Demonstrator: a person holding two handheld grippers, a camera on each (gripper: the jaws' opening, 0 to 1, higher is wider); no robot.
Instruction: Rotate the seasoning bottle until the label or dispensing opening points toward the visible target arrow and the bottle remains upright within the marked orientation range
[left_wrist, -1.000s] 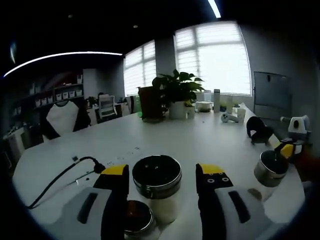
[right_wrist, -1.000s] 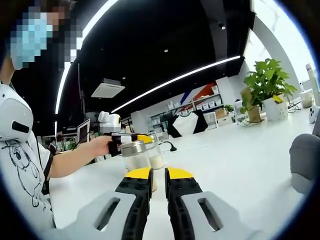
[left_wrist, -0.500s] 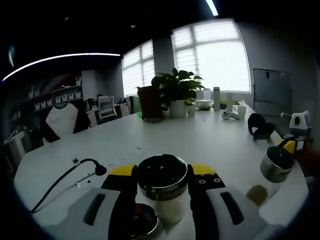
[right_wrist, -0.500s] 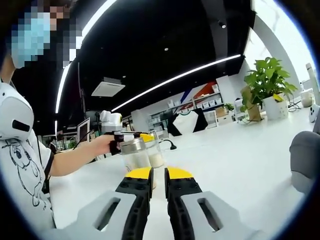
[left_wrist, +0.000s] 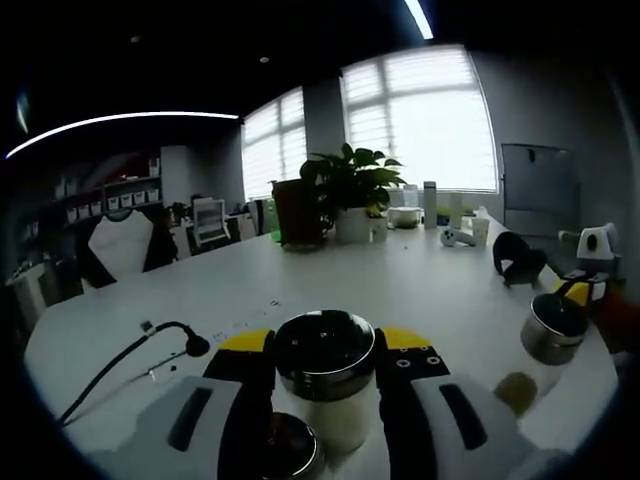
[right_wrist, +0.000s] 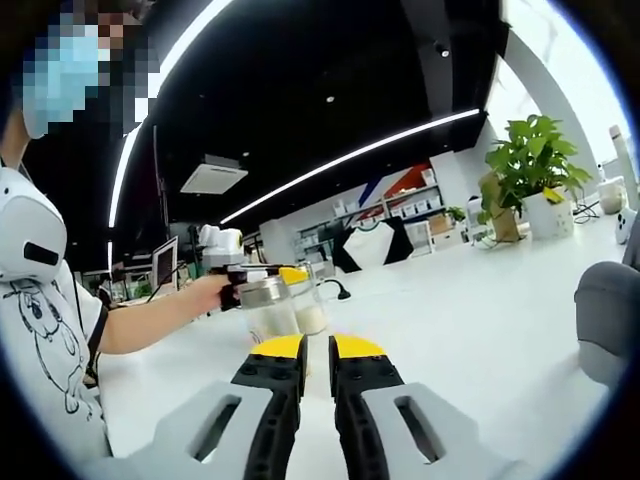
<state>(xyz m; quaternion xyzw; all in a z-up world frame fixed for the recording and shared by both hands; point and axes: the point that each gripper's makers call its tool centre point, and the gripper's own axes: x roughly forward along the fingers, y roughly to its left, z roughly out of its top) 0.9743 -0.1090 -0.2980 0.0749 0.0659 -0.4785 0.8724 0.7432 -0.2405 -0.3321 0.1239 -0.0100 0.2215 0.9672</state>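
Note:
A seasoning bottle (left_wrist: 322, 372) with a shiny metal lid and pale contents stands upright on the white table (left_wrist: 400, 262). My left gripper (left_wrist: 325, 340) is shut on it, one yellow-tipped jaw against each side of the lid. A second lidded bottle (left_wrist: 287, 452) sits low between the jaws, nearer the camera. A third bottle (left_wrist: 545, 335) stands at the right, beside the right gripper (left_wrist: 578, 292). In the right gripper view, my right gripper (right_wrist: 316, 350) is shut with nothing between its tips. Just beyond it stands a metal-lidded bottle (right_wrist: 268, 305), and a hand holds the left gripper (right_wrist: 245, 272) there.
A black cable (left_wrist: 130, 350) lies on the table at the left. A potted plant (left_wrist: 345, 185), cups and a black object (left_wrist: 520, 255) stand at the far end by the windows. A person (right_wrist: 40, 300) sits at the left; a grey rounded object (right_wrist: 605, 320) is at the right.
My left gripper's jaws have come together onto the bottle's lid, from standing apart on either side a second ago. The right gripper has stayed shut and still.

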